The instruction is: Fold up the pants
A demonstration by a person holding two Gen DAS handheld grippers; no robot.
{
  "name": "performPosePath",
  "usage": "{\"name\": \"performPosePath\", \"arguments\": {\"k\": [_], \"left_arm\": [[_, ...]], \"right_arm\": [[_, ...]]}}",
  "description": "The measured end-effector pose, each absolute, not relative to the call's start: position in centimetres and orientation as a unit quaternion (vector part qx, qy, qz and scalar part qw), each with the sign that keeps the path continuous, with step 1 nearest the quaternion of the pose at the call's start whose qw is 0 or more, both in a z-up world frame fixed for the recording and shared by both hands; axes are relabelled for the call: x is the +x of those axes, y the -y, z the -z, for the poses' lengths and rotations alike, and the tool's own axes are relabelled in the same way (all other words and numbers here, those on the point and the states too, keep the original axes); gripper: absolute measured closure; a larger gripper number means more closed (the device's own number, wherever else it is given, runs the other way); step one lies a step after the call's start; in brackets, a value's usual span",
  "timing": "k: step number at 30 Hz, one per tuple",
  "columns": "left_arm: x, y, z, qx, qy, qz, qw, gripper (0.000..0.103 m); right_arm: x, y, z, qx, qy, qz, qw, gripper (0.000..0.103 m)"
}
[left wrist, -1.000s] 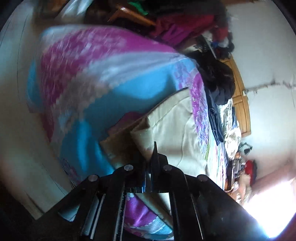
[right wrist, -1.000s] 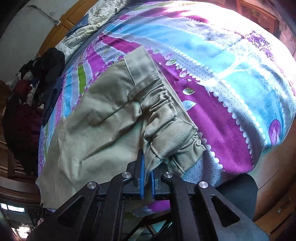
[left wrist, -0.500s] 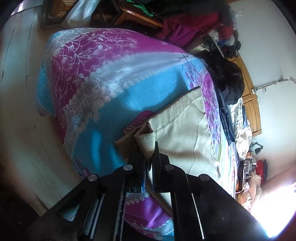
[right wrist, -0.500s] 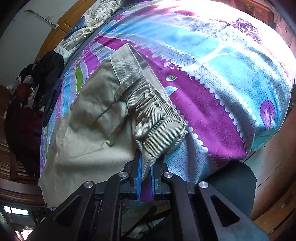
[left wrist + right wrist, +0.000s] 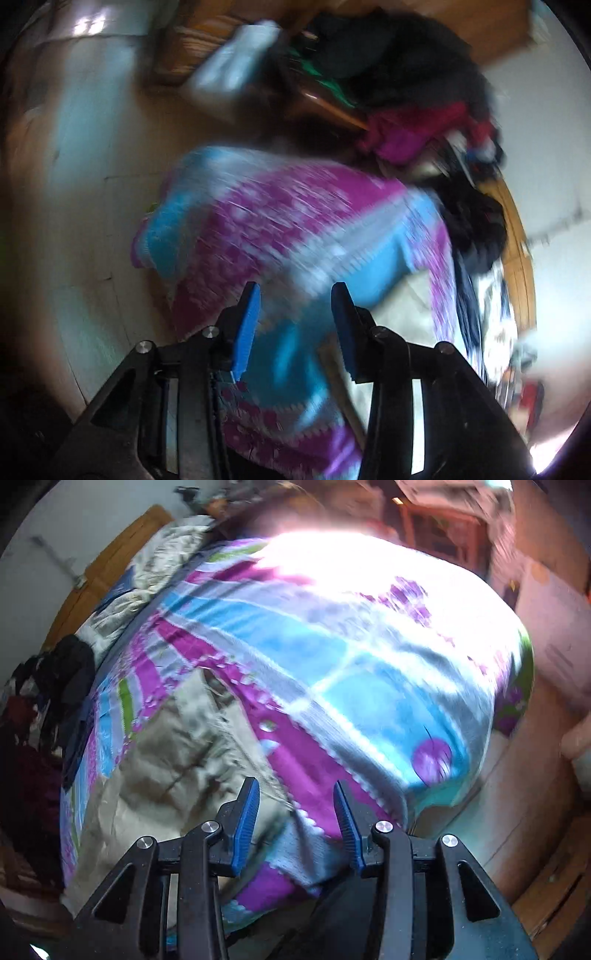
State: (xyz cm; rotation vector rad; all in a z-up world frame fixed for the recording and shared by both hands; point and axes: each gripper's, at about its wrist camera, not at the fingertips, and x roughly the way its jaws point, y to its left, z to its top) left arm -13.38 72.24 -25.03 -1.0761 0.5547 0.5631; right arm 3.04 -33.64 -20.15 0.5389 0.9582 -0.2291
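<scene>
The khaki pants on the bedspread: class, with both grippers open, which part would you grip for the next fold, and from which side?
Probably the gathered waistband edge of the khaki pants, nearest the right gripper. Come from the near bed edge, low over the bedspread: that thick rim offers a liftable ridge.

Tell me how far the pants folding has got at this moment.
Done: the khaki pants lie on the bedspread, apparently laid over themselves, though blur hides the edges. In hand: nothing; the left tool and right tool are both open and empty, above the bed. Left: judging by the long shape, probably at least one more fold.
</scene>
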Motion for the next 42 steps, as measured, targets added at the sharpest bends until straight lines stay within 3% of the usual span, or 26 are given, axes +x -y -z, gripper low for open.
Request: {"name": "performPosePath", "arguments": {"k": [2,3,6,9,12,13,15,17,18,19,21,23,27,30,33,35,36,37,38,39,40,42], "left_arm": [[-10.9,-68.6,23.2,-0.442,-0.287,-0.205,0.825,0.063],[-9.2,-66.2,22.4,-0.414,-0.299,-0.17,0.843,0.063],[-3.4,-58.2,21.0,-0.338,-0.337,-0.052,0.877,0.063],[2.1,-51.2,21.8,-0.28,-0.377,0.031,0.883,0.062],[6.0,-48.8,23.7,-0.206,-0.421,0.025,0.883,0.063],[7.2,-49.2,24.8,-0.198,-0.428,0.018,0.882,0.07],[7.9,-51.7,25.2,-0.24,-0.4,0.026,0.884,0.075],[8.7,-54.6,25.2,-0.269,-0.399,0.001,0.876,0.096],[8.7,-56.1,25.2,-0.28,-0.4,-0.022,0.872,0.103],[8.3,-57.7,25.0,-0.288,-0.392,-0.052,0.872,0.103],[7.4,-60.3,24.8,-0.286,-0.376,-0.1,0.876,0.103],[6.7,-61.8,24.7,-0.272,-0.36,-0.122,0.884,0.101],[6.0,-65.6,26.4,-0.336,-0.324,-0.129,0.875,0.101],[3.5,-69.6,25.2,-0.347,-0.277,-0.209,0.871,0.1],[-1.6,-74.3,25.0,-0.386,-0.238,-0.317,0.833,0.098],[-4.1,-74.6,24.9,-0.413,-0.209,-0.313,0.829,0.097],[-5.3,-73.8,25.0,-0.424,-0.205,-0.285,0.835,0.094],[-5.8,-72.9,25.3,-0.428,-0.208,-0.266,0.838,0.083],[-6.5,-71.8,25.8,-0.432,-0.213,-0.255,0.838,0.073],[-6.9,-70.5,26.3,-0.439,-0.219,-0.25,0.835,0.046],[-7.5,-69.4,26.9,-0.449,-0.221,-0.248,0.83,0.032],[-8.2,-67.7,27.8,-0.467,-0.209,-0.233,0.827,0.031]], "right_arm": [[5.6,27.4,17.2,0.172,-0.43,0.031,0.886,0.062],[7.1,23.5,16.6,0.144,-0.43,-0.027,0.891,0.07],[11.3,11.8,17.2,0.051,-0.443,-0.155,0.881,0.083],[14.2,4.4,19.8,-0.008,-0.446,-0.216,0.869,0.087],[19.2,3.7,25.1,-0.018,-0.491,-0.184,0.851,0.089],[21.2,4.4,27.1,-0.008,-0.512,-0.168,0.842,0.103],[23.2,6.7,28.3,0.01,-0.494,-0.167,0.853,0.103],[23.9,7.8,27.8,0.047,-0.495,-0.161,0.853,0.103],[23.6,7.1,27.0,0.018,-0.48,-0.124,0.868,0.103],[23.2,6.1,26.0,-0.028,-0.46,-0.08,0.884,0.103],[21.8,5.3,23.8,-0.011,-0.418,-0.099,0.903,0.095],[21.0,3.9,23.1,0.035,-0.41,-0.165,0.896,0.095],[22.6,0.9,26.9,-0.037,-0.51,-0.156,0.845,0.094],[22.1,-0.5,24.0,-0.067,-0.454,-0.126,0.879,0.094],[21.5,-5.8,19.3,-0.081,-0.394,-0.222,0.888,0.091],[21.6,-12.2,16.9,-0.103,-0.367,-0.313,0.87,0.069],[21.9,-15.8,16.0,-0.106,-0.362,-0.366,0.851,0.047],[22.0,-19.7,15.6,-0.109,-0.36,-0.414,0.829,0.035],[22.2,-23.6,15.5,-0.113,-0.363,-0.46,0.802,0.031],[22.5,-27.9,15.8,-0.118,-0.373,-0.507,0.768,0.026],[22.7,-32.1,16.5,-0.13,-0.39,-0.541,0.734,0.024],[23.1,-39.8,18.4,-0.176,-0.416,-0.576,0.682,0.024]]}}
